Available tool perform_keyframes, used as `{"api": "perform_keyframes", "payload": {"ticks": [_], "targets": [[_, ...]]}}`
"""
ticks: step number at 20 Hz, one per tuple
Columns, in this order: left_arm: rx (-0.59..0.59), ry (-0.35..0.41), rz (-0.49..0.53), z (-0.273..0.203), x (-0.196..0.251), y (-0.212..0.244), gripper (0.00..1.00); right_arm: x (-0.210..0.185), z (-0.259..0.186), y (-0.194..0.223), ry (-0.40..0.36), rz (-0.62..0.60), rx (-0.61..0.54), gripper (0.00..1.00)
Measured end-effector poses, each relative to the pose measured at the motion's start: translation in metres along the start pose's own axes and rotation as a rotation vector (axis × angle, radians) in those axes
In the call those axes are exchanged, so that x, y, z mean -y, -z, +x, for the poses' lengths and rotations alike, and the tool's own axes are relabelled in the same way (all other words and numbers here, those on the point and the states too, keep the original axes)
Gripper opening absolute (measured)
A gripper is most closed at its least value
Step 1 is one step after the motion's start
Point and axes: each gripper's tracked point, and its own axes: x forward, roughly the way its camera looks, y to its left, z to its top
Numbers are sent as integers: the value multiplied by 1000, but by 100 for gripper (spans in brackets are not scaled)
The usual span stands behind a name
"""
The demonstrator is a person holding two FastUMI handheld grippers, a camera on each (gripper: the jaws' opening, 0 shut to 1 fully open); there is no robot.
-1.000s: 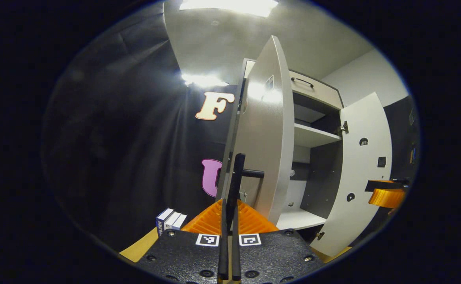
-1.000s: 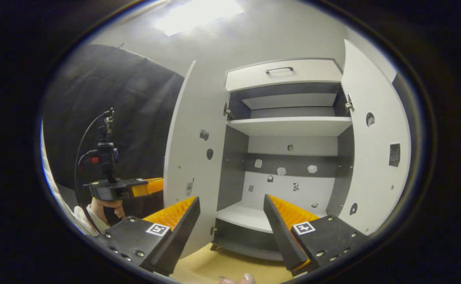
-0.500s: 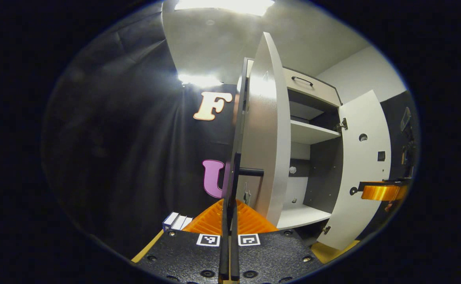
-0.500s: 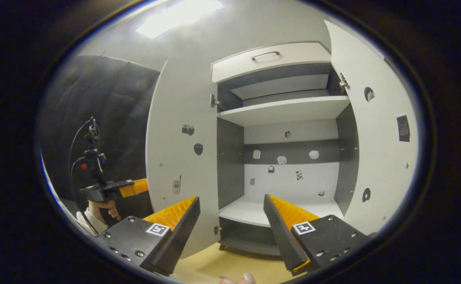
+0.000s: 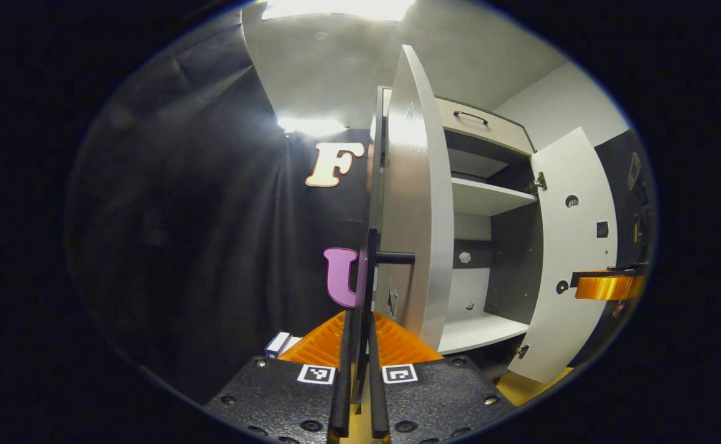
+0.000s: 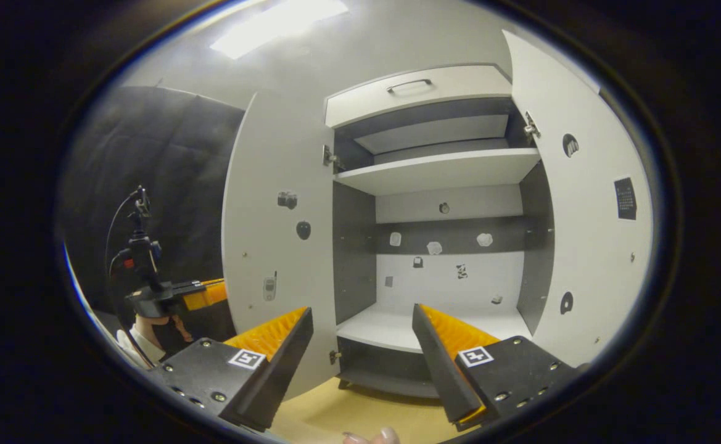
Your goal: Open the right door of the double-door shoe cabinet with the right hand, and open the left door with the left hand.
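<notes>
i've got my left gripper (image 5: 360, 345) clamped on the left door's handle (image 5: 369, 277) straight ahead; stiff, light panel, hinged. right gripper (image 6: 363, 339) gapes before the right door (image 6: 588, 246), swung open.

- No words or numbers can be read; the small dark stickers on the pale grey inner faces of the cabinet doors (image 6: 588, 203) are too small to read.
- Square black-and-white coded markers (image 6: 475, 356) sit on the tongs' black bodies, at about 5 and 7 o'clock in the right gripper view.

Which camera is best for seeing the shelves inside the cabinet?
The right gripper view: it faces the open cabinet straight on, so the shelves show between both doors. In the left gripper view the left door stands edge-on and covers part of them.
</notes>
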Motion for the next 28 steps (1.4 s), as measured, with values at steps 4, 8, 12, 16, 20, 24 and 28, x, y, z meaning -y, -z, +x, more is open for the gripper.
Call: {"api": "perform_keyframes", "payload": {"ticks": [4,8,12,16,20,24,28], "targets": [[-3,-47,1,-26,-5,-4,74,7,-8,-3,-12,-4,3,96],[3,-128,101,-60,-5,-21,99,17,-18,-3,-31,2,0,98],[55,-114,184,-86,37,-59,96,27,-29,2,-58,9,-20,98],[81,-12,205,-93,98,-72,94,38,-42,7,-71,13,-40,98],[88,114,123,-85,157,-67,97,54,-55,10,-61,13,-52,98],[77,236,28,-62,207,-53,97,80,-66,7,14,-18,-44,98],[37,322,-27,-37,241,-32,98,99,-73,6,88,-27,-32,96]]}}
